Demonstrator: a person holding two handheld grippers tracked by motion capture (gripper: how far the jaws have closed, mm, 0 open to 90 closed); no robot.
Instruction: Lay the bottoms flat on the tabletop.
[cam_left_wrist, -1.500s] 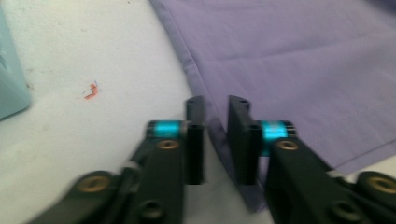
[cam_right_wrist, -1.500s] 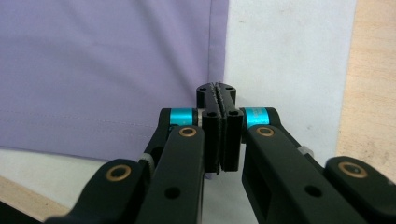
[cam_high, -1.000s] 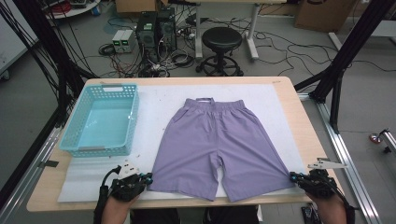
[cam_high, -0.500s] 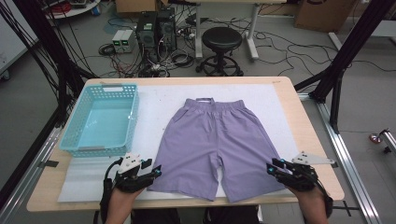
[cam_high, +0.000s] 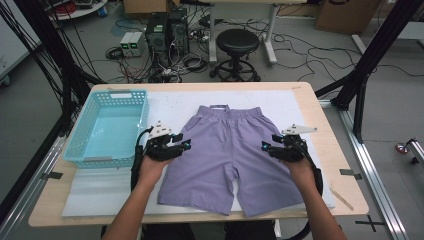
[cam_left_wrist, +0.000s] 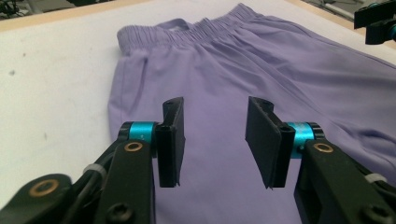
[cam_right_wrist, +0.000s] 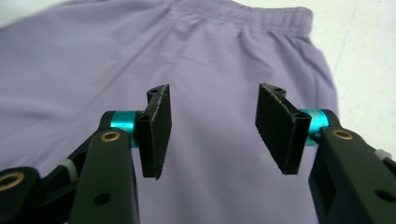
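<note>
Both tongs, left (cam_left_wrist: 214, 140) and right (cam_right_wrist: 212, 133), have just been opening and stand wide, empty, above flat lilac fabric shorts (cam_high: 232, 150); the person's right forearm hides the shorts' hem corner.

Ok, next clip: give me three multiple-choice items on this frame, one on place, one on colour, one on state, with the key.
1. Where does the basket stand relative to the shorts?
A. to their left in the high view
B. on top of them
C. to their right in the high view

2. What colour are the shorts?
A. red
B. lilac
C. black

3. How do the left tongs and right tongs stand?
A. both clamped on the waistband
B. both open with nothing between the pads
C. one holding the basket

Key: 1 A, the turquoise basket sits at the table's left, apart from the cloth. 2 B, the fabric is pale purple in every view. 3 B, both gripper views show a wide gap above the flat cloth.
</note>
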